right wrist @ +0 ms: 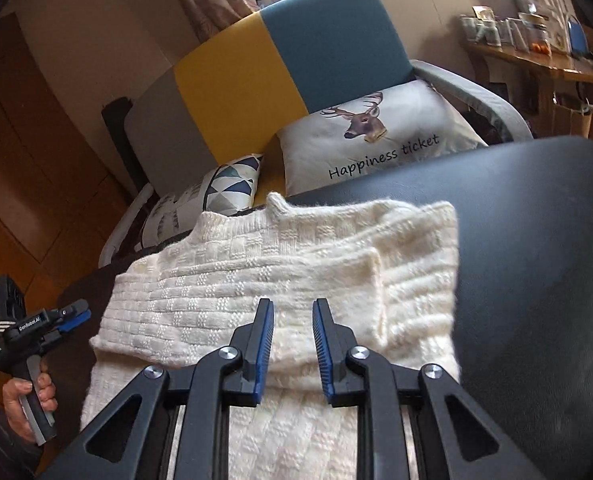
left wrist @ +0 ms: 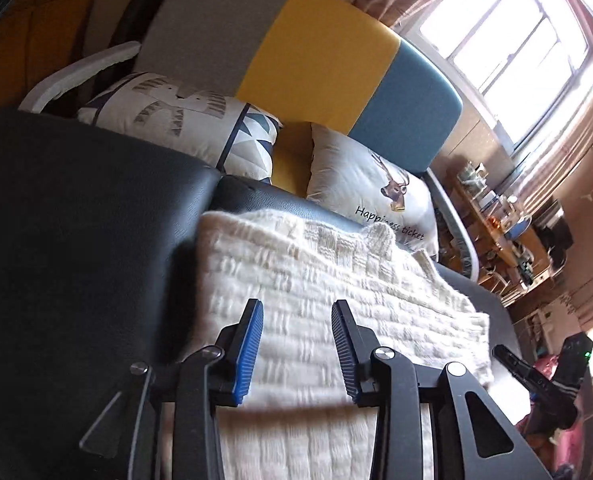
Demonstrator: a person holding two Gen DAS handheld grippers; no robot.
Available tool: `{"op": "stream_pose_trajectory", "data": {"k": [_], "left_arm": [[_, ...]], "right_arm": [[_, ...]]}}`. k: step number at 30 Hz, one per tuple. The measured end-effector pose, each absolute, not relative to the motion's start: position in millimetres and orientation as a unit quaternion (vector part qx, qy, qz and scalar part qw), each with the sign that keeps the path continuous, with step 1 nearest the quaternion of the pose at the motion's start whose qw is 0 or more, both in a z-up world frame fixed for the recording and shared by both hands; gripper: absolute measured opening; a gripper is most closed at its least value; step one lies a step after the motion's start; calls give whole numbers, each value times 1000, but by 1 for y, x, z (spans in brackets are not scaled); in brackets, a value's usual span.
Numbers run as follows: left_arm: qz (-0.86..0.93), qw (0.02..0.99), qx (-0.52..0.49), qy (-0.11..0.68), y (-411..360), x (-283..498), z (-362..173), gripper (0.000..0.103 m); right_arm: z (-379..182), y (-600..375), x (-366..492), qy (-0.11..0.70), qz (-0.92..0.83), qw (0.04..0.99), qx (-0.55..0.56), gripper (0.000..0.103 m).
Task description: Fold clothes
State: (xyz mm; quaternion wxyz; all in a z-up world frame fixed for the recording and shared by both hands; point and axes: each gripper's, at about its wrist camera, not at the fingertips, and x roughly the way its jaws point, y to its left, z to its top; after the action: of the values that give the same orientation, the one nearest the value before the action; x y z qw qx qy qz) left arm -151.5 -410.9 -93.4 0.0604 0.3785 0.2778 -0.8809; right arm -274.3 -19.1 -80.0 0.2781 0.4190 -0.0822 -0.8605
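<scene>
Sweater [right wrist: 280, 280]: cream knit, folded flat on a black padded surface [right wrist: 536, 264]; long axis runs away from both cameras, collar at the far end toward the deer cushion [right wrist: 376, 136].
Edges: near end passes under both grippers; black surface bare on either flank.
Left gripper [left wrist: 296, 312]: above the knit, angled downward, jaws apart, nothing between them.
Right gripper [right wrist: 293, 312]: likewise angled downward, jaws slightly apart, empty.
Hand [right wrist: 28, 400]: grasps the left gripper's handle.

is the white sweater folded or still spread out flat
Folded. The white knit sweater lies on the black cushion with a sleeve doubled across its front and one layer lapped over another. Neither gripper holds it.
</scene>
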Motion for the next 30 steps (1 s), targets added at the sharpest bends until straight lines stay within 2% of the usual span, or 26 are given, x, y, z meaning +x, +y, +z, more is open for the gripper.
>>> {"op": "stream_pose_trajectory", "data": {"k": [3,4,8,13,15,16,24,27,30], "left_arm": [[-869,82,404,273,-417,-168,-120,36],[-868,85,405,275,-419,-166,-129,34],[-883,73,381,264,-416,-150,-133,33],[-890,59,361,271,-422,-141,-118,35],[-895,52,351,270,-426,-140,-110,43],[-898,50,349,264,-427,-142,-106,44],[-896,37,390,208,-423,-194,-109,44],[-882,66,407,227,-431,-203,-128,44],[-882,70,400,241,-431,-197,-128,44]], "right_arm": [[-101,-32,-299,-54,-860,239,447,21],[-110,-29,-303,-54,-858,230,457,18],[-126,-10,-304,-94,-854,241,452,18],[-120,-8,-303,-98,-852,244,453,18],[-110,-12,-300,-84,-858,243,444,18],[-104,-16,-297,-77,-862,245,437,18],[-91,-70,-298,-24,-859,286,424,18],[-112,-80,-310,14,-854,243,460,18],[-119,-72,-314,-10,-851,250,462,18]]}}
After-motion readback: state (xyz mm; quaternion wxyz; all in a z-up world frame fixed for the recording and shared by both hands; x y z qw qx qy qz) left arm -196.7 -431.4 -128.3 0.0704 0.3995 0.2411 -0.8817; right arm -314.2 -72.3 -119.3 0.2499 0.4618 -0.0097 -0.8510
